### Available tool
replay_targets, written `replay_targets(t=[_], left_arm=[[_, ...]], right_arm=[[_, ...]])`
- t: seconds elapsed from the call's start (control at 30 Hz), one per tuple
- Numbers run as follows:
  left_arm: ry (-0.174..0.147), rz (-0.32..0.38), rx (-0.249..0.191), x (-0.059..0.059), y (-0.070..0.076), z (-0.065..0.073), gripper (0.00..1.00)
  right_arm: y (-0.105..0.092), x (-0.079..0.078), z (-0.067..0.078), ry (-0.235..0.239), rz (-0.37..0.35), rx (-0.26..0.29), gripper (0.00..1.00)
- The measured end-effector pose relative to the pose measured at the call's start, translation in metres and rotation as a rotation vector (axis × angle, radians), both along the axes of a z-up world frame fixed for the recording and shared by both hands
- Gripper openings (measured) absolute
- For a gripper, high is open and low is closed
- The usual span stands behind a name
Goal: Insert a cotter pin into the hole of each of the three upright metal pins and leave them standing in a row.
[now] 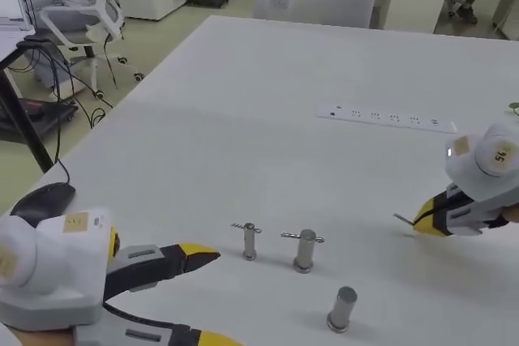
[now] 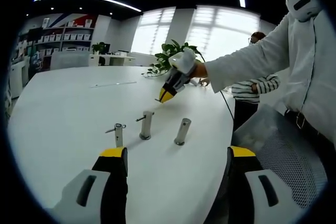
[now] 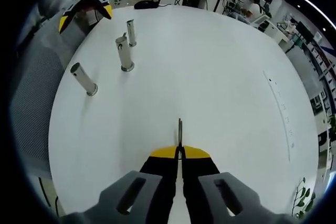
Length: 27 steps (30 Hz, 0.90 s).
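Left gripper (image 1: 220, 297): jaws wide, empty.
Left pin (image 1: 250, 242), middle pin (image 1: 304, 250): cotter pins through.
Bare pin (image 1: 343, 308): upright, hole unfilled.
Right gripper (image 1: 418, 222): pinching the last cotter pin (image 1: 403, 218), well apart.
Next: align its tip with the bare pin's hole.

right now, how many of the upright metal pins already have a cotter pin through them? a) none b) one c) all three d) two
D: the left metal pin and the middle metal pin each have one crosswise near the top. The nearest metal pin is bare, and the right gripper is shut on the loose cotter pin.
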<state>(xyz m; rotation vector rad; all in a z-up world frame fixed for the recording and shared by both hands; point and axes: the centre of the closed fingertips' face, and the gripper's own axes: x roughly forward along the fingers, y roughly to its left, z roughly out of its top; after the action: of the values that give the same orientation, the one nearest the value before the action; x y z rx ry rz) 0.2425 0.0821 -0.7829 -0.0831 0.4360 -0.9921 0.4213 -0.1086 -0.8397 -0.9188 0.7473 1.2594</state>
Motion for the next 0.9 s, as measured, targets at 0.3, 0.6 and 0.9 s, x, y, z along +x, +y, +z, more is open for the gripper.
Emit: replay_targets(t=[0.3, 0.6, 0.9], left_arm=[[-0.011, -0.012, -0.006, -0.001, -0.007, 0.006, 0.77], [-0.027, -0.03, -0.011, -0.002, -0.017, 0.015, 0.76], [-0.04, -0.046, -0.014, 0.001, -0.029, 0.023, 0.73]], right_arm=[[0.003, -0.021, 0.013, -0.004, 0.021, 0.019, 0.03], [0.007, -0.045, 0.027, -0.013, 0.056, 0.032, 0.03], [0.012, -0.068, 0.038, -0.017, 0.089, 0.047, 0.03]])
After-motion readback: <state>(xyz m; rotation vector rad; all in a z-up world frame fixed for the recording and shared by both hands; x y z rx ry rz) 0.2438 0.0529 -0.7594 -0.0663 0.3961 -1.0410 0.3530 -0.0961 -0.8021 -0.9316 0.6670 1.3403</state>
